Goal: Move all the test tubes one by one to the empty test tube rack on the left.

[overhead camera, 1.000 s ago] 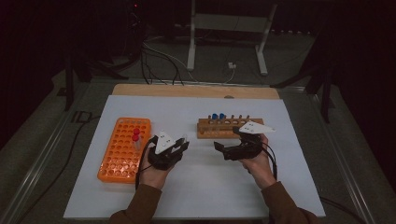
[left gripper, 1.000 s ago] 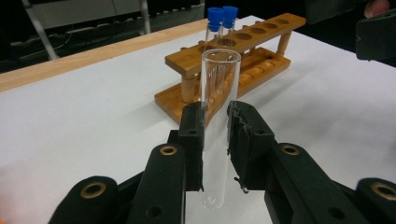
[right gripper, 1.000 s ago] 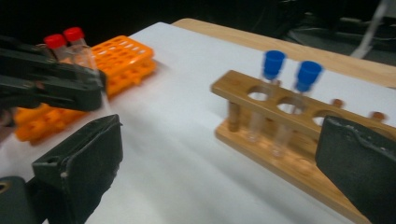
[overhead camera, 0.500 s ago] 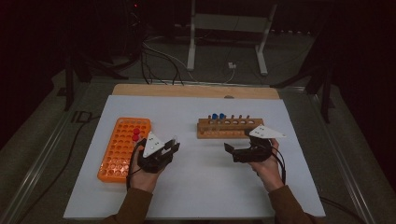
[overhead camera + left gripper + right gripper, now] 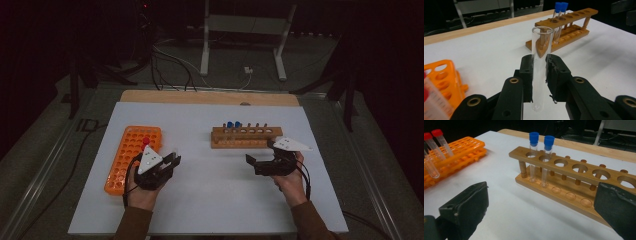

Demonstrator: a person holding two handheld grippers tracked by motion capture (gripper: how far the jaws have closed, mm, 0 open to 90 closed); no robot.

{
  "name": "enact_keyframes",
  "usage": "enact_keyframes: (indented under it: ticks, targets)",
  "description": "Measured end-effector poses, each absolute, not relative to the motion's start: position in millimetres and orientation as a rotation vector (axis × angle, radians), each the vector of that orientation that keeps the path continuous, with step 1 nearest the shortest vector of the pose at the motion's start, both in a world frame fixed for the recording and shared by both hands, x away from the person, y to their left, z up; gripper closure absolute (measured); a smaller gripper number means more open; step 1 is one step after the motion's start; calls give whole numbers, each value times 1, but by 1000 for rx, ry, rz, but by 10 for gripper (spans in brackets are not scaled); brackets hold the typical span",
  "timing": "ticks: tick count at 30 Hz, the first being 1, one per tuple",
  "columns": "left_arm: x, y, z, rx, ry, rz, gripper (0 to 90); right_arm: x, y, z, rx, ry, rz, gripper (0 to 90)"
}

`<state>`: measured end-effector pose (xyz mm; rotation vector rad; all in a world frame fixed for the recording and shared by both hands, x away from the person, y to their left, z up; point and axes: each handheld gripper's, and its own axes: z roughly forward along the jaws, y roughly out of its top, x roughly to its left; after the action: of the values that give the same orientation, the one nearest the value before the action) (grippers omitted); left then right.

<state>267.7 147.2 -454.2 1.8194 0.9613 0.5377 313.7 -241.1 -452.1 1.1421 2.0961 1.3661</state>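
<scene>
My left gripper (image 5: pixel 539 80) is shut on a clear uncapped test tube (image 5: pixel 540 62), held upright just above the white table. In the high view this gripper (image 5: pixel 167 164) sits right of the orange rack (image 5: pixel 131 150). A wooden rack (image 5: pixel 584 182) holds two blue-capped tubes (image 5: pixel 534 155) in its left holes; the same rack (image 5: pixel 245 136) lies mid-table. My right gripper (image 5: pixel 252 162) is open, with wide jaws and nothing between them, just in front of the wooden rack. Red-capped tubes (image 5: pixel 435 141) stand in the orange rack (image 5: pixel 459 152).
The white table (image 5: pixel 215 200) has a wooden strip (image 5: pixel 210 97) along its far edge. Beyond it stand a metal stand (image 5: pixel 245 35) and cables on the dark floor.
Both hands have drawn back toward the near side; the left gripper with the tube moved slightly left, and the right gripper moved right and away from the wooden rack.
</scene>
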Motion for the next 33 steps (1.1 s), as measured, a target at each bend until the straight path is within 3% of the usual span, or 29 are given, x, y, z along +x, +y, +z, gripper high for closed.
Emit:
enact_keyframes:
  ticks: [33]
  targets:
    - [245,213,-458,1790,1086,672,754,313,-241,-453,1148,2093,1382,0]
